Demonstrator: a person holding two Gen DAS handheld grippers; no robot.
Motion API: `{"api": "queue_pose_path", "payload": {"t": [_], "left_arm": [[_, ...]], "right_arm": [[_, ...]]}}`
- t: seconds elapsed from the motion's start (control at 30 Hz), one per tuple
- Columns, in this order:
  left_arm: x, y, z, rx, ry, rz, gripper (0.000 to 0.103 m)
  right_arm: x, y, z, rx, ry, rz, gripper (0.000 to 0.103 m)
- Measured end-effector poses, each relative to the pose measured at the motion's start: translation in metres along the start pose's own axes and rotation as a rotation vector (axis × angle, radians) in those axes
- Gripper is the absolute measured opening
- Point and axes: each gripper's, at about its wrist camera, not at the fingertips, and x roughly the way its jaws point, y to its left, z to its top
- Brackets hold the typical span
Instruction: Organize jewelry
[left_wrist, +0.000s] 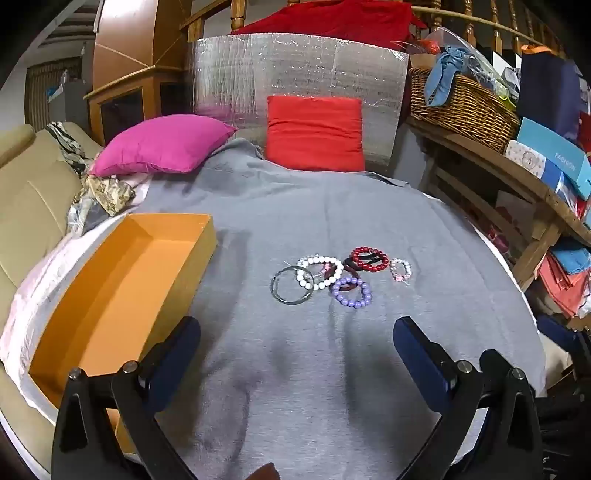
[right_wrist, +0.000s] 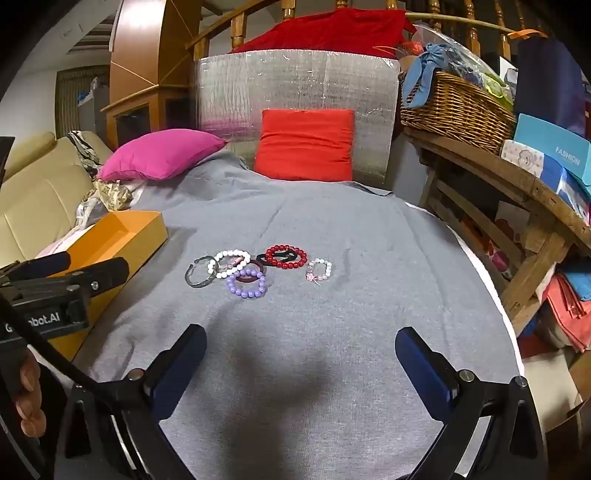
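Grey blanket (left_wrist: 295, 229) covers work surface. Red cushion (left_wrist: 315, 133) and pink cushion (left_wrist: 162, 144) at far end. Orange box (left_wrist: 122, 280) lies open, empty, at left edge. Blue carton (right_wrist: 550, 151) on wooden shelf (right_wrist: 517, 188) at right, printed "FASHION".

Left gripper (left_wrist: 295, 354): jaws spread wide, nothing between. Housing partly readable in right view: "bot.AI". Right gripper (right_wrist: 301, 362): jaws spread wide, nothing between.

Bracelets clustered mid-blanket, ahead of both grippers: red beads (left_wrist: 370, 259), white beads (left_wrist: 320, 272), purple beads (left_wrist: 352, 293), grey bangle (left_wrist: 291, 285), small pink one (left_wrist: 400, 269) just apart.
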Motion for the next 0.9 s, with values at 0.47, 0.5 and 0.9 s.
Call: {"api": "queue_pose_path", "payload": {"t": [0.47, 0.5, 0.9], "left_arm": [[-0.004, 0.009, 0.000, -0.031, 0.000, -0.092, 0.103], [-0.003, 0.009, 0.000, -0.031, 0.007, -0.094, 0.103], [-0.001, 0.009, 0.000, -0.024, 0.007, -0.050, 0.103]], "right_arm": [[-0.004, 0.002, 0.005, -0.001, -0.012, 0.011, 0.103], [-0.003, 0.002, 0.006, 0.000, -0.013, 0.011, 0.103], [-0.004, 0.002, 0.004, 0.007, -0.013, 0.016, 0.103]]}}
